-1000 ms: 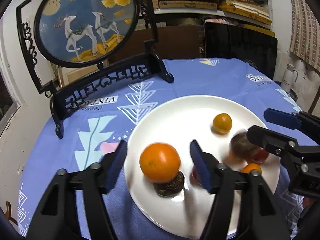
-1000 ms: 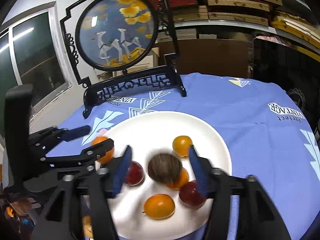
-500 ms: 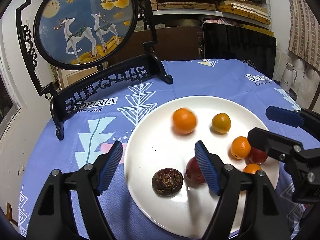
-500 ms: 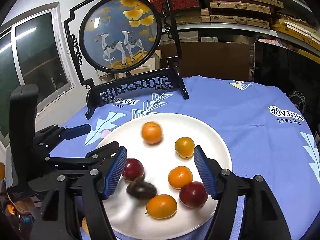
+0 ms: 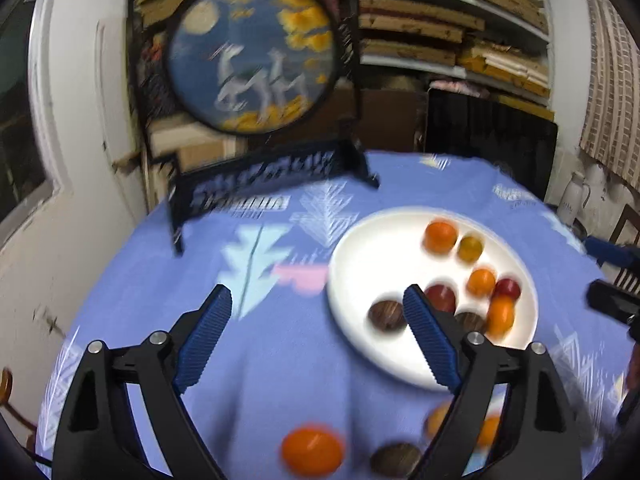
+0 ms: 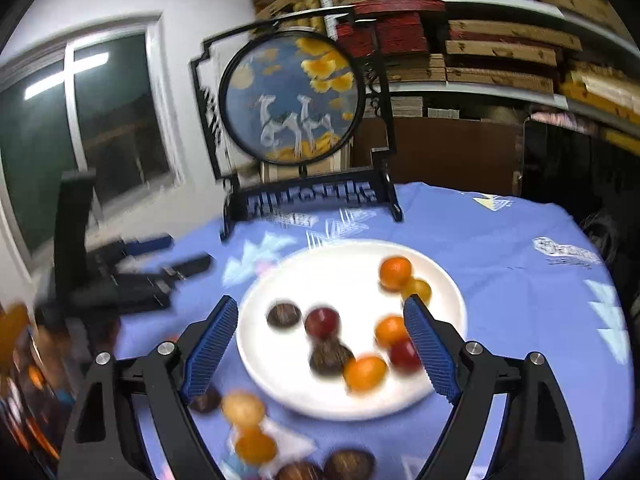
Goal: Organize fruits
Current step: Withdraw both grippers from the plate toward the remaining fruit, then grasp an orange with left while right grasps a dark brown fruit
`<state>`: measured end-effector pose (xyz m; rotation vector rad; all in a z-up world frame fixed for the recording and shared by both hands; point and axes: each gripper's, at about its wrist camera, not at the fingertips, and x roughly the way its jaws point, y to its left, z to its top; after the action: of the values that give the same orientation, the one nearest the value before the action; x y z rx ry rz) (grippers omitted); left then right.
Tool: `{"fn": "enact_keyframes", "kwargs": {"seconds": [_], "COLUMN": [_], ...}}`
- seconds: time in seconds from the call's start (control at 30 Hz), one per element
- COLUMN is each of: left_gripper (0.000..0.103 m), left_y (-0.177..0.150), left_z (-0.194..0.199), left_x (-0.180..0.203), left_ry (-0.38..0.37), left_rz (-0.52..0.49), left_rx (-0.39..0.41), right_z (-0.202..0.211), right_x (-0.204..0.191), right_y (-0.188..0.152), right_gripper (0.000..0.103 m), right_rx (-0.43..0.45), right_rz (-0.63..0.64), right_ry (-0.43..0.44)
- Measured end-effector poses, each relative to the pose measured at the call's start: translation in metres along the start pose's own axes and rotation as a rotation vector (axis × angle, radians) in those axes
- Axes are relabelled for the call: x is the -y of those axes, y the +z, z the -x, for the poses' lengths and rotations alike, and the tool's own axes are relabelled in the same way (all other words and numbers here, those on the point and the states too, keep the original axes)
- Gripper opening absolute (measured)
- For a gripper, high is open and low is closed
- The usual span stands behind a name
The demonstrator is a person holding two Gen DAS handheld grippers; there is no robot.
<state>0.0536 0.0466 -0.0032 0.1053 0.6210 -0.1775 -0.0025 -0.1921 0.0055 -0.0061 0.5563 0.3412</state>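
loose fruit (image 5: 312,453) lies on the surface nearest the cameras. both the left gripper (image 5: 316,330) and right gripper (image 6: 320,342) are released, empty. beyond, the plate (image 6: 448,280) holds eight fruits. between picks; next, a loose fruit needs grasping.

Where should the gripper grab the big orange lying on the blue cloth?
Grip the big orange across its round middle, coming straight down from above. It sits alone on the tablecloth, with open space on both sides for the left gripper, whose jaws are wide.
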Motion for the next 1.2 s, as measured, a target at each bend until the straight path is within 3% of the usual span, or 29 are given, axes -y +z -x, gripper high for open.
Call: {"fn": "enact_keyframes", "kwargs": {"seconds": [0.13,0.33,0.53,0.67,0.7,0.73,0.77,0.83,0.93,1.03,1.1,1.13,1.17,1.2], "left_gripper": [0.085,0.085,0.085,0.085,0.081,0.064,0.053,0.044,0.044,0.044,0.044,0.044,0.044,0.044], "left_y": [-0.033,-0.067,-0.073,-0.074,-0.076,-0.079,-0.08,-0.081,-0.079,-0.078,-0.075,-0.074,-0.073,-0.072], "left_z": [0.01,0.012,-0.008,-0.026,-0.031,-0.037,-0.04,-0.038,-0.032,-0.018,-0.008,-0.004,-0.002,0.003], "left_x": [-0.019,-0.025,-0.009,0.002,0.004,0.005,0.005,0.003,-0.001,0.001,0.003,0.005,0.006,0.01], "left_ry": [0.05,0.06,-0.023,-0.048,-0.05,-0.061,-0.072,-0.078,-0.115,-0.116,-0.125,-0.125,-0.123,-0.12], "left_rz": [-0.037,-0.11,-0.073,-0.062,-0.056,-0.05,-0.047,-0.03,0.008,-0.009,-0.015,-0.021,-0.027,-0.042], "left_rx": [-0.063,-0.146,-0.202,-0.246,-0.264,-0.286,-0.305,-0.303,-0.317,-0.281,-0.264,-0.254,-0.247,-0.232], "right_z": [0.022,0.038,0.04,0.041,0.039,0.038,0.036,0.028,0.012,-0.002,-0.006,-0.004,-0.003,-0.001], "right_x": [-0.003,0.002,0.004,-0.006,-0.01,-0.012,-0.013,-0.013,-0.01,-0.006,-0.007,-0.008,-0.009,-0.009], "right_y": [-0.031,-0.083,-0.108,-0.117,-0.119,-0.119,-0.119,-0.119,-0.116,-0.117,-0.119,-0.118,-0.116,-0.116], "right_gripper": [0.085,0.085,0.085,0.085,0.085,0.085,0.085,0.085,0.085,0.085,0.074,0.056,0.044,0.044], "right_rx": [-0.075,-0.201,-0.257,-0.283,-0.289,-0.293,-0.299,-0.315,-0.358,-0.412,-0.428,-0.421,-0.418,-0.416], "right_rz": [0.079,0.101,0.041,0.072,0.09,0.098,0.103,0.099,0.073,0.032,0.042,0.052,0.059,0.056], "right_ry": [-0.062,-0.115,-0.083,-0.065,-0.067,-0.065,-0.059,-0.051,-0.04,-0.028,-0.044,-0.033,-0.021,-0.033]}}
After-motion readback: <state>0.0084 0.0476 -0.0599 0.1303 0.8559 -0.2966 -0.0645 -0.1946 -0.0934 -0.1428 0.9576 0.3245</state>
